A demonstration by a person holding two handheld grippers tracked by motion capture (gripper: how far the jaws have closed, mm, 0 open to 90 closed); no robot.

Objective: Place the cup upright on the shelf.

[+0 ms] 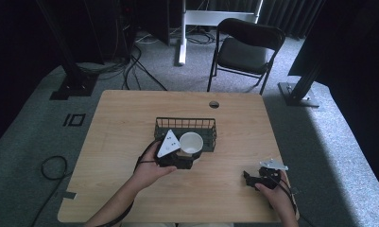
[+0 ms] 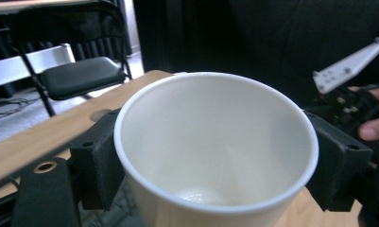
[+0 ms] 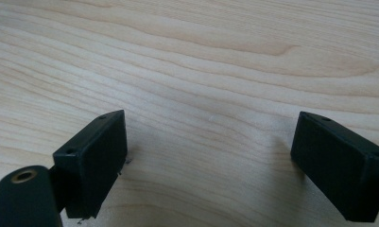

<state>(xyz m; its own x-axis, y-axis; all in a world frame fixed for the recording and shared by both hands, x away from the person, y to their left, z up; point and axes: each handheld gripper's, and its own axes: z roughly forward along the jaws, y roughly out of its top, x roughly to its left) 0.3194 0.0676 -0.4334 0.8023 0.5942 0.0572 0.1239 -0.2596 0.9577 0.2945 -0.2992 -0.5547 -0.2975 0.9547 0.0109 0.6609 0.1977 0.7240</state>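
Nearest me, the right gripper (image 1: pixel 251 178) rests low by the table's (image 1: pixel 130 113) near edge with jaws spread wide and nothing between them, apparently parked. Farther in, the left gripper (image 1: pixel 189 153) clamps a white paper cup (image 1: pixel 191 142) upright by its sides, just above the near edge of the wire basket (image 1: pixel 186 124), perhaps for lifting clear.

A smooth white paper cup (image 2: pixel 215 151), matt wood-grain table (image 3: pixel 187 56), wire basket (image 1: pixel 185 124).
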